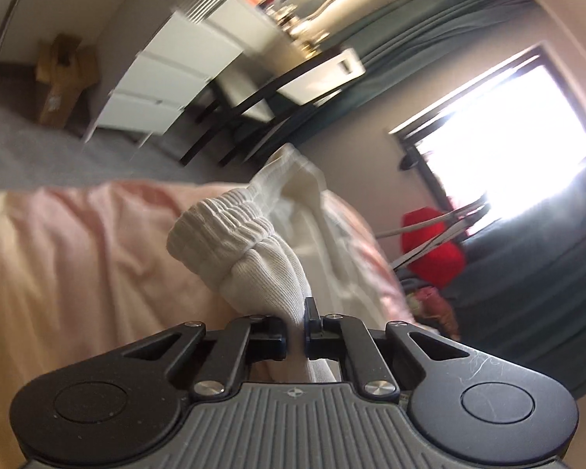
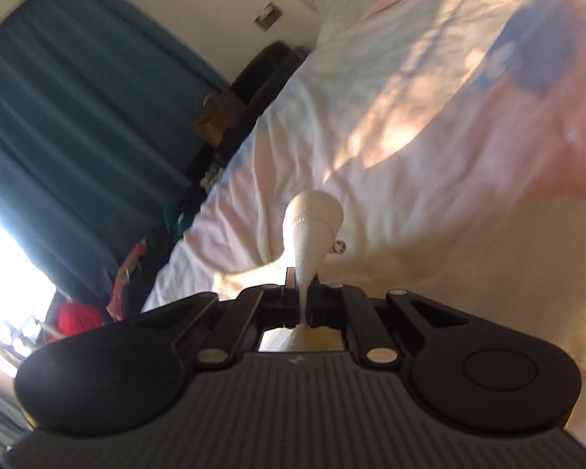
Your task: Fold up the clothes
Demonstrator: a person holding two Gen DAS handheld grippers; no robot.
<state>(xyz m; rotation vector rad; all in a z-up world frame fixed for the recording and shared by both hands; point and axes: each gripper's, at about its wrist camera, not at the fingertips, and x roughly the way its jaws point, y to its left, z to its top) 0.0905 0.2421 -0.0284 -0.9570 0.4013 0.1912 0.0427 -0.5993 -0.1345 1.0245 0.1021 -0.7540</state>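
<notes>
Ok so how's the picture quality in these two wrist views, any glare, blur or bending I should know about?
Left wrist view: the window is blown out to white, the white drawers are streaked with motion blur, and straight edges bow from the fisheye; the white garment near the left gripper is sharp. Right wrist view: softer all over, dappled sun patches on the bedspread, and glare at the lower left edge.

left hand-held gripper (image 1: 297,330): black linkages | silver screws | grey ribbed body

- A bed covered in a wrinkled pastel pink and cream sheet (image 1: 78,258) is carrying the clothes.
- A white ribbed knit garment (image 1: 332,242) is lying partly on it.
</notes>
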